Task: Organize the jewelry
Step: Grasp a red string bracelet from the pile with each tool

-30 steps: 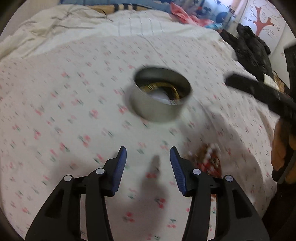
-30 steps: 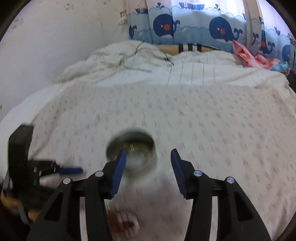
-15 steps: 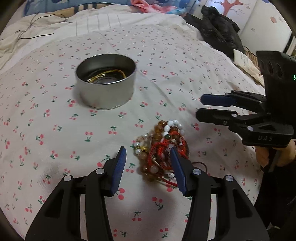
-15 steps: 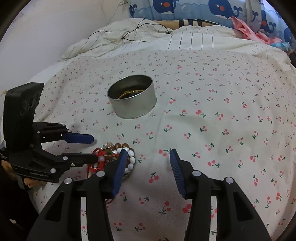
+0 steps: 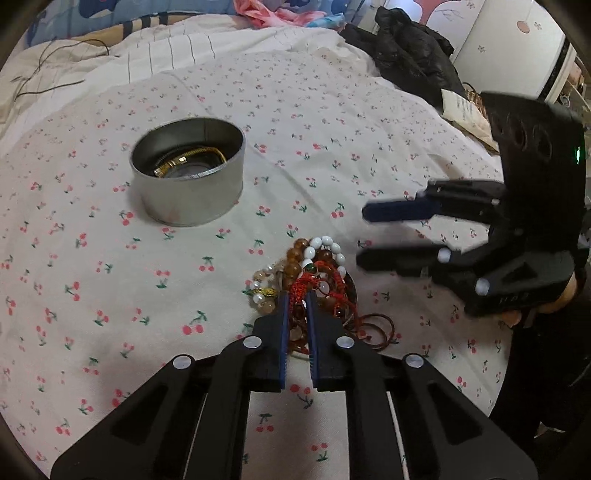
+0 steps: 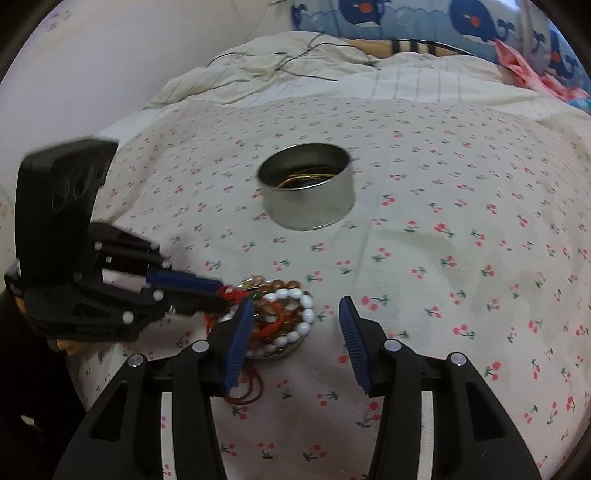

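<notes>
A pile of bracelets [image 5: 314, 273] lies on the cherry-print bedsheet [image 5: 92, 295]: white beads, amber beads, red cord and thin brown rings. It also shows in the right wrist view [image 6: 284, 314]. My left gripper [image 5: 296, 301] is shut on the red cord bracelet [image 5: 299, 291] at the pile's near side, and shows in the right wrist view [image 6: 221, 291]. My right gripper [image 6: 297, 306] is open and empty, just right of the pile, and shows in the left wrist view [image 5: 364, 232]. A round metal tin [image 5: 188, 177] with gold bracelets inside stands beyond the pile, also in the right wrist view [image 6: 308, 195].
A rumpled cream duvet [image 6: 295, 62] with a thin cable lies at the bed's head. Black clothing [image 5: 410, 51] sits at the far right edge of the bed. Whale-print curtains [image 6: 424, 18] hang behind.
My left gripper has moved in to the bracelet pile and closed on the red cord bracelet. My right gripper stays open and has come closer to the pile.
</notes>
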`<state>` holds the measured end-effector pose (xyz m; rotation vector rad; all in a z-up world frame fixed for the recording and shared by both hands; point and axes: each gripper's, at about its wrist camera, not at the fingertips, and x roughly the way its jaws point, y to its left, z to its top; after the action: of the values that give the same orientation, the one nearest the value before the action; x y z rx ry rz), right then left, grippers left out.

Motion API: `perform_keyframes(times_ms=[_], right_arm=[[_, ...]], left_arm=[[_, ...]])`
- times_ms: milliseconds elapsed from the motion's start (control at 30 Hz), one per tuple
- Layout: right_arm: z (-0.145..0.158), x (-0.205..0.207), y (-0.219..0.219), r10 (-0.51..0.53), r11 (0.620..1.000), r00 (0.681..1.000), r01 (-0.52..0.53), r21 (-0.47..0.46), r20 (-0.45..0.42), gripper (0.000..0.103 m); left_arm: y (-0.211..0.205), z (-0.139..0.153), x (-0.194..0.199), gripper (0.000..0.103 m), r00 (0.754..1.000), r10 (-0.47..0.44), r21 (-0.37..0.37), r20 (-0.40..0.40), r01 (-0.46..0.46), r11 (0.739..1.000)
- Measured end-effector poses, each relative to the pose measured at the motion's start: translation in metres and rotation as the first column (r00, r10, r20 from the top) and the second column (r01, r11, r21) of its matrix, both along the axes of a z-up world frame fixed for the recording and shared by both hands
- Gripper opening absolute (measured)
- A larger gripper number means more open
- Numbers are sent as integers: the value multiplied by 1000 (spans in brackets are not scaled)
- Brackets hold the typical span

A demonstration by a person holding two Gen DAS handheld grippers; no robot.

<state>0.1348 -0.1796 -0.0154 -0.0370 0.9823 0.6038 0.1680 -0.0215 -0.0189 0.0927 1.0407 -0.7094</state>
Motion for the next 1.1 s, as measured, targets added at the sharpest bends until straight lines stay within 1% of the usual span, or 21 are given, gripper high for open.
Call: perform_keyframes(times_ms=[133,200,233,333,400,433,533,700,767,867,967,1000,1033,1100], right_arm=[[-9,-1,11,32,999,999,-32,-20,-22,47],[-9,-2,13,34,999,999,-34,-13,-17,47],[-7,-3,14,39,999,999,-39,-6,-2,47],[0,-3,17,37,999,998,-38,27,53,48],[3,1,22,43,999,996,-44,12,82,48],[3,4,28,51,999,993,-49,-22,102,48],[-3,14,45,106,990,988,-94,-109,108,48],[-19,24,72,204,962,976,-187,-200,71,48],[-27,27,83,237,945,969,-214,-246,68,48],[-33,30,96,282,928,957,-253,-273,71,48],[-35,35,104,312,911,947,-276,-306,72,48],[-38,35,106,327,900,943,-290,-325,66,48],[-42,35,109,341,885,938,-297,-357,65,48],[-44,33,111,354,873,932,-300,-384,77,48]], left_arm=[[12,11,4,8,1000,21,-20,19,-20,1000],[19,16,6,8,1000,16,-50,9,-15,999],[23,18,7,8,1000,15,-53,12,-14,999],[27,13,9,8,999,32,11,15,-32,999],[30,2,15,8,998,59,67,-6,-59,996],[29,-5,17,8,998,66,106,-18,-63,992],[30,-14,19,9,997,74,164,-33,-67,984],[39,-17,23,10,994,94,176,-51,-84,981],[41,-19,24,13,993,101,180,-62,-89,980],[43,-22,26,18,992,102,183,-69,-88,979],[43,-23,27,28,992,102,180,-74,-87,980],[44,-23,26,35,992,104,187,-70,-89,978],[44,-23,26,38,992,105,194,-65,-91,977],[44,-24,26,40,992,109,201,-64,-94,975]])
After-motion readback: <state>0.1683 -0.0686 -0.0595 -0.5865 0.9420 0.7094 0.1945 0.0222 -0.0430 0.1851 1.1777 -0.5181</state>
